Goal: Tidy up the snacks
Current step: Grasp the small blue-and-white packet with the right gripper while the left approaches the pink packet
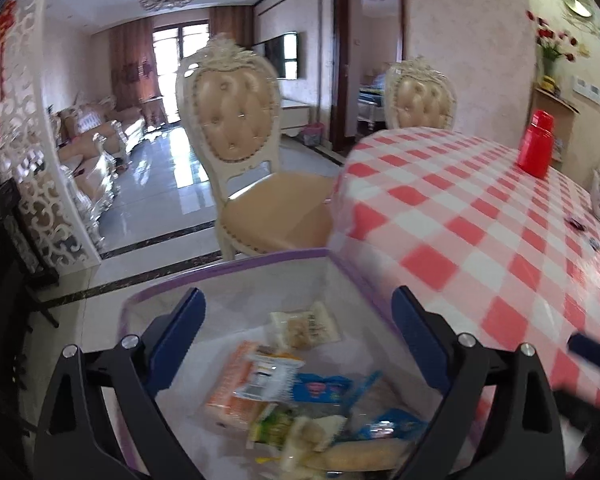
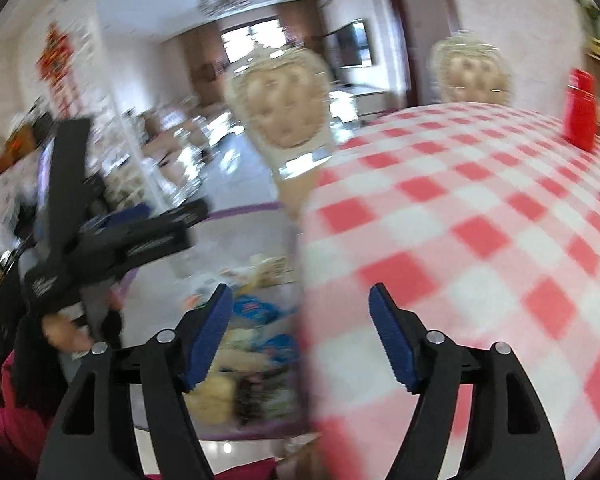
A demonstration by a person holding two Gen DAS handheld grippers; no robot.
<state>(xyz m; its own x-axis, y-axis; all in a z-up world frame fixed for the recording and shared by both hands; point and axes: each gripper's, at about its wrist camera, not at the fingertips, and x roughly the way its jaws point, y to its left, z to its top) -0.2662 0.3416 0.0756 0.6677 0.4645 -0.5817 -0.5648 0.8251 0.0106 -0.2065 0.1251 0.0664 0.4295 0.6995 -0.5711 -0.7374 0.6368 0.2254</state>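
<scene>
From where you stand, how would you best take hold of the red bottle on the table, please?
Grip the red bottle around its wide lower body, coming in level from the near side. It stands upright and alone on the checked cloth, and its narrower cap offers less hold.

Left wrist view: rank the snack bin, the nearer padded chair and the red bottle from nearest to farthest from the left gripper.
1. Snack bin, directly beneath the left gripper.
2. Nearer padded chair, ahead, beside the table's left edge.
3. Red bottle, far right on the checked tablecloth.
</scene>
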